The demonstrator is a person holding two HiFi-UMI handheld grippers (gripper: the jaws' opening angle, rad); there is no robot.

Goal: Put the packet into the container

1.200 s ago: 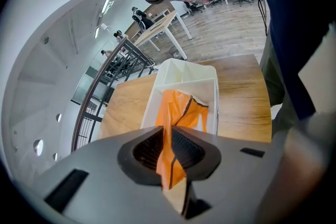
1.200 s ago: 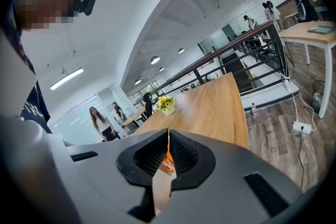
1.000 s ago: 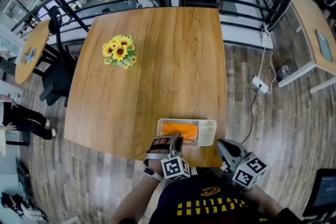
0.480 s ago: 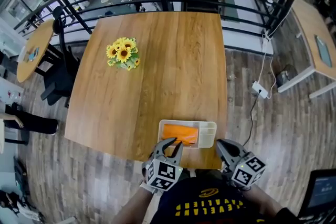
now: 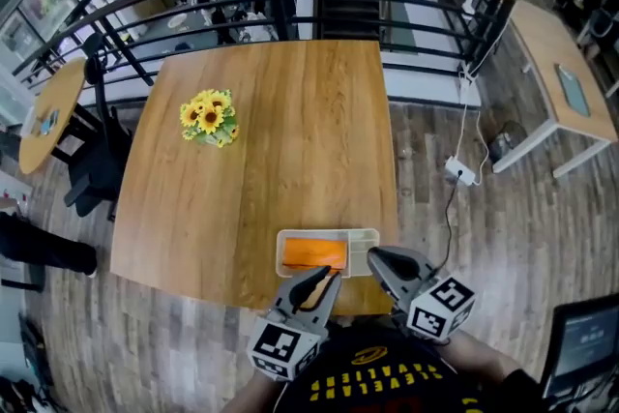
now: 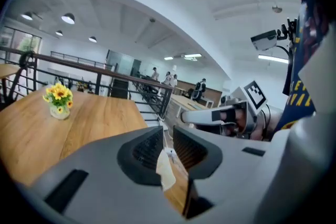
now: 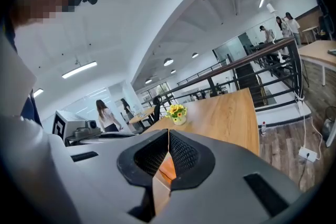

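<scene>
Packet (image 5: 314, 253), flat and bright orange, lying in the larger compartment of a pale rectangular container (image 5: 365, 250) at the near edge of the wooden bench (image 5: 271, 140); a narrow second compartment adjoins it on the right. We cannot read any print on the packet. The container's near rim is partly covered by the tips of the left gripper (image 5: 321, 278), which hangs just over it. In the left gripper view we find those jaws a little apart with nothing clamped between them; only a pale scrap of rim and a strip of bench show through the gap. The right gripper (image 5: 379, 259) sits just beside the container's right end, its jaws closed tip to tip on nothing; in its own view only a sliver of orange shows below the tips. We count one packet, one container with two compartments, two grippers, and one small vase of sunflowers (image 5: 206, 117) standing well apart at the far left of the bench.
</scene>
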